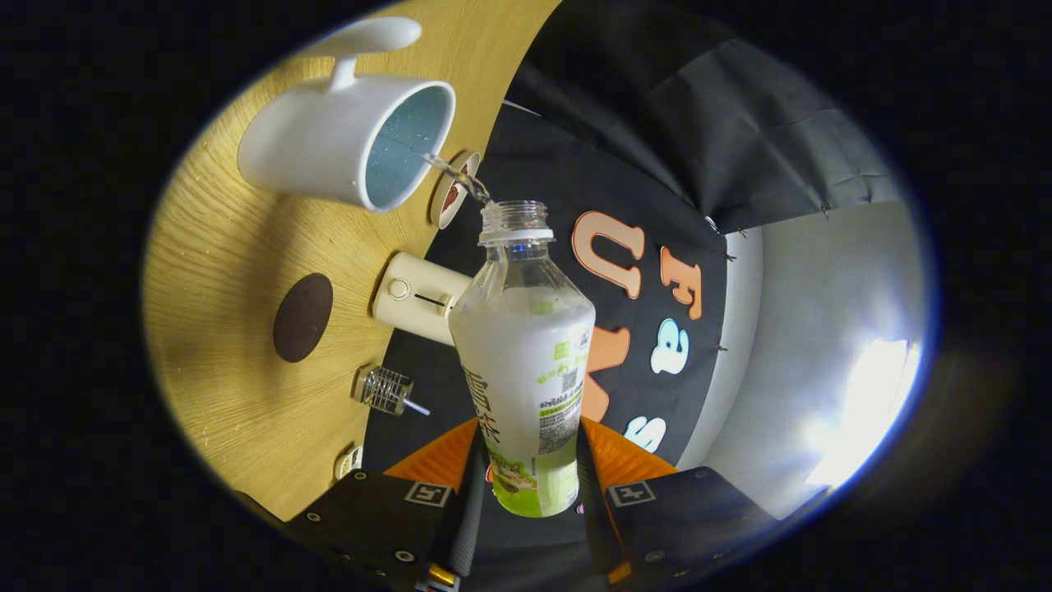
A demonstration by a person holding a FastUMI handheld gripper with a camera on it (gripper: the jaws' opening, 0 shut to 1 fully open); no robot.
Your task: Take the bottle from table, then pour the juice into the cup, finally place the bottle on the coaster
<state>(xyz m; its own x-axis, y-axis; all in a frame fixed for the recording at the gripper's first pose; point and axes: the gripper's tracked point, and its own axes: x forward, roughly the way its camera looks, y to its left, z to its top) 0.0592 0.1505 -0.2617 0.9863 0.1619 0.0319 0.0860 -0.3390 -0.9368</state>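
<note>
Gripper [526, 481] is clamping the bottle [526, 362], pouring a thin stream into the cup [345, 148] beyond; overtilting is risking splash past the rim; coaster [302, 317] waiting.

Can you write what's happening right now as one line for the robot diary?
phase: pouring | gripper: shut on bottle | bottle: tipped, uncapped | stream: entering cup | coaster: bare, on table

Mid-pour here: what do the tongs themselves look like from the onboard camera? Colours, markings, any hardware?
The tongs have two orange fingers that taper forward. Behind them sit black blocks, each bearing a square black-and-white marker and small round screw heads. A dark ribbed strip runs along the inner side of one finger, with a bit of yellow below it.
</note>
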